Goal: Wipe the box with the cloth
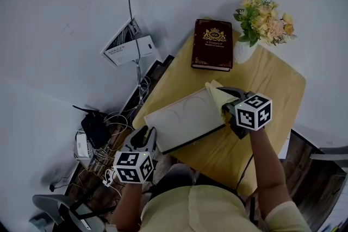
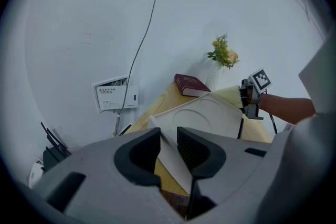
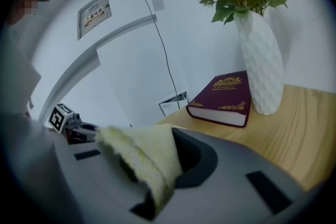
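Observation:
A flat white box (image 1: 182, 116) (image 2: 202, 119) lies tilted over the near left part of the wooden table (image 1: 272, 89). My left gripper (image 1: 143, 138) (image 2: 168, 153) is shut on the box's near left edge, and the thin edge runs between its dark pads. At the box's right end my right gripper (image 1: 231, 107) (image 3: 152, 168) is shut on a pale yellow cloth (image 1: 219, 96) (image 3: 143, 155), which rests against that end. In the left gripper view the cloth (image 2: 231, 96) and right gripper (image 2: 251, 96) show beyond the box.
A dark red book (image 1: 212, 44) (image 3: 223, 98) lies at the table's far side beside a white vase of flowers (image 1: 255, 27) (image 3: 261, 63). Left of the table hang a white wall box (image 1: 130, 49), a cable and a tangle of devices and wires (image 1: 100, 136).

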Motion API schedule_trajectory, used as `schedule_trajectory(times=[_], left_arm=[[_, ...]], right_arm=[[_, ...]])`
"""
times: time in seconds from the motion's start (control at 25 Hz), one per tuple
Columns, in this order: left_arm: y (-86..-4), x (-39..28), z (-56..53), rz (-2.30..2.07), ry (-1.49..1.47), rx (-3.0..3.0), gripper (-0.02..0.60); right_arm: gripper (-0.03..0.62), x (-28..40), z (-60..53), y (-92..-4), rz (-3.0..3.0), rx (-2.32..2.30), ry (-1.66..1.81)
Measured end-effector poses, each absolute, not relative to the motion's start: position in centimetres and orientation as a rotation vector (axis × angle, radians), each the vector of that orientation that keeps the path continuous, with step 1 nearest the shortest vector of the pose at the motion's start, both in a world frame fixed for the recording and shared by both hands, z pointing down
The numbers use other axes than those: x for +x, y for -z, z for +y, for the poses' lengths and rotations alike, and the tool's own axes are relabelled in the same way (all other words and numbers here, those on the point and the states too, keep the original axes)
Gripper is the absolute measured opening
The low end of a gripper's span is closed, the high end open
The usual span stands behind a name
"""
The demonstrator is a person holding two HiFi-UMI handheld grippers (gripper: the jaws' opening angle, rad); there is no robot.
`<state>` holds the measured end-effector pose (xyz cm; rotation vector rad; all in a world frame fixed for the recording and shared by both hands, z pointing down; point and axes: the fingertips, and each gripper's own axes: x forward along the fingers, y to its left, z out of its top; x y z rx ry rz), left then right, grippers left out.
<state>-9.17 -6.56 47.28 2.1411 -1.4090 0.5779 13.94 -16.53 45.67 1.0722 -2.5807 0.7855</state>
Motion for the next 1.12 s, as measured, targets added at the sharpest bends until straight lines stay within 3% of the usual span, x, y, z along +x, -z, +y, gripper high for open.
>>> schedule_trajectory(times=[1.12], left_arm=[[-47.1,-9.0,-6.3,-1.429,-0.561,2.186,0.108]], right_arm=[[0.031,17.4,-7.3,-50.7,-2.359,1.096,-0.94]])
